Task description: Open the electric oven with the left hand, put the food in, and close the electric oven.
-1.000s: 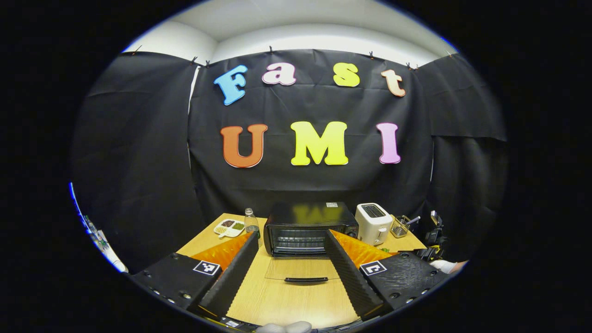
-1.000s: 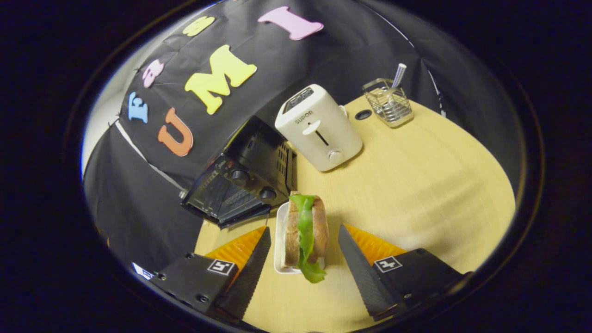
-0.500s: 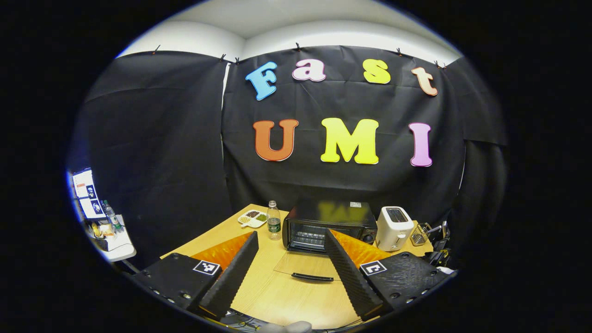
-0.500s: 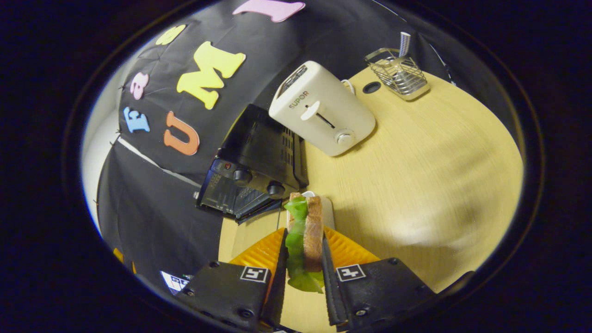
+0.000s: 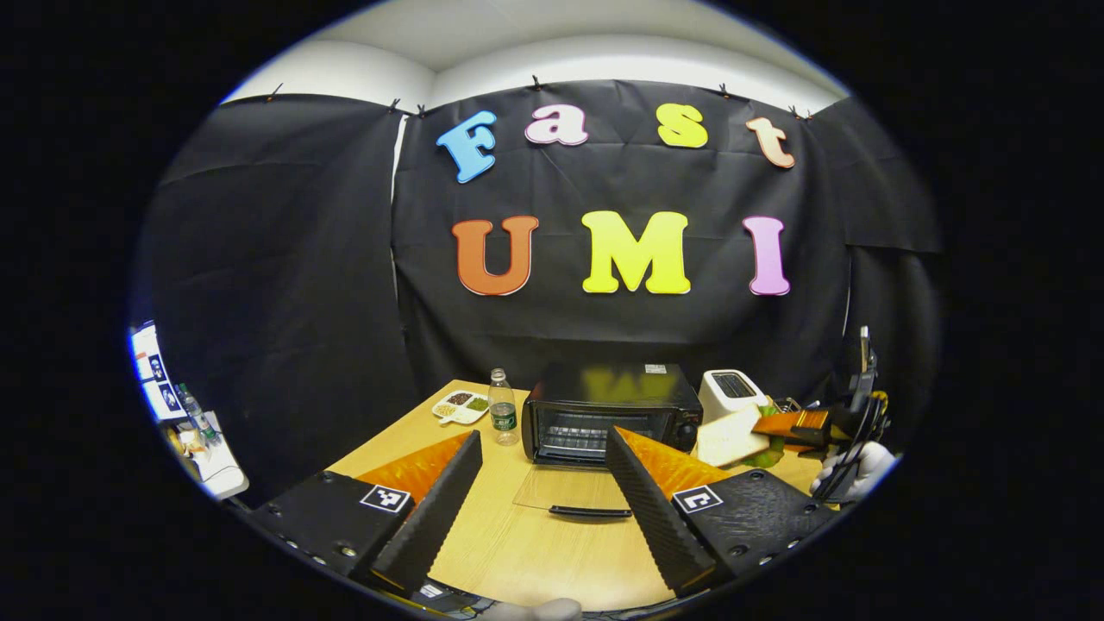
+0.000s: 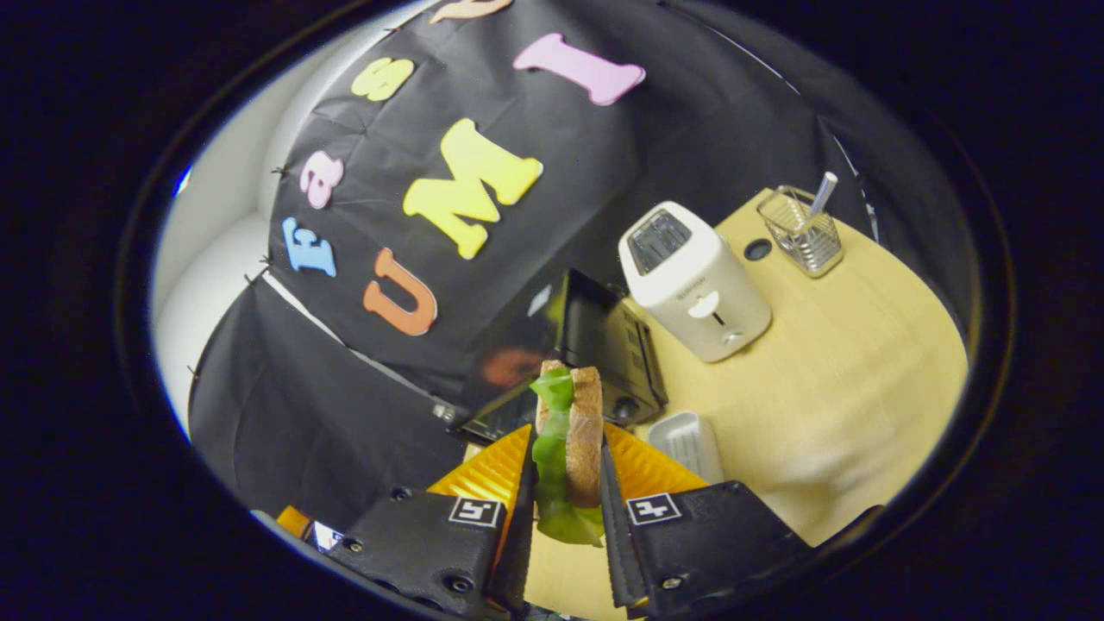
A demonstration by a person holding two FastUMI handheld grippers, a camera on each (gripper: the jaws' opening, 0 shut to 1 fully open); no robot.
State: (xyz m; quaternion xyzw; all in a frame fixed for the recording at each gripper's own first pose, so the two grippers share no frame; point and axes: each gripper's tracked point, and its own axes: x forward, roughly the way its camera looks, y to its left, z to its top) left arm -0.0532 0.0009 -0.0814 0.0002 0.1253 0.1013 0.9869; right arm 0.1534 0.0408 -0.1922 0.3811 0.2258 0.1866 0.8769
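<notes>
The black electric oven (image 5: 612, 414) stands at the back of the wooden table (image 5: 517, 552), its glass door (image 5: 591, 509) folded down flat. My left gripper (image 5: 543, 435) is open, held back from the door with nothing between its fingers. A sandwich (image 6: 586, 405) of brown bread and green lettuce stands on edge in my right gripper (image 6: 565, 440), which is shut on it and lifted above the table. In the left gripper view the right gripper (image 5: 802, 423) carries the sandwich (image 5: 733, 435) just right of the oven. The oven (image 6: 595, 345) lies ahead of the sandwich.
A white toaster (image 6: 694, 289) sits right of the oven, with a wire basket (image 6: 802, 228) beyond it. An empty white dish (image 6: 687, 444) lies on the table below the sandwich. A water bottle (image 5: 500, 418) and a sectioned plate (image 5: 460, 407) stand left of the oven.
My right gripper shut on the sandwich and lifted it off the white dish toward the oven. My left gripper drew back from the open door and stayed open.
</notes>
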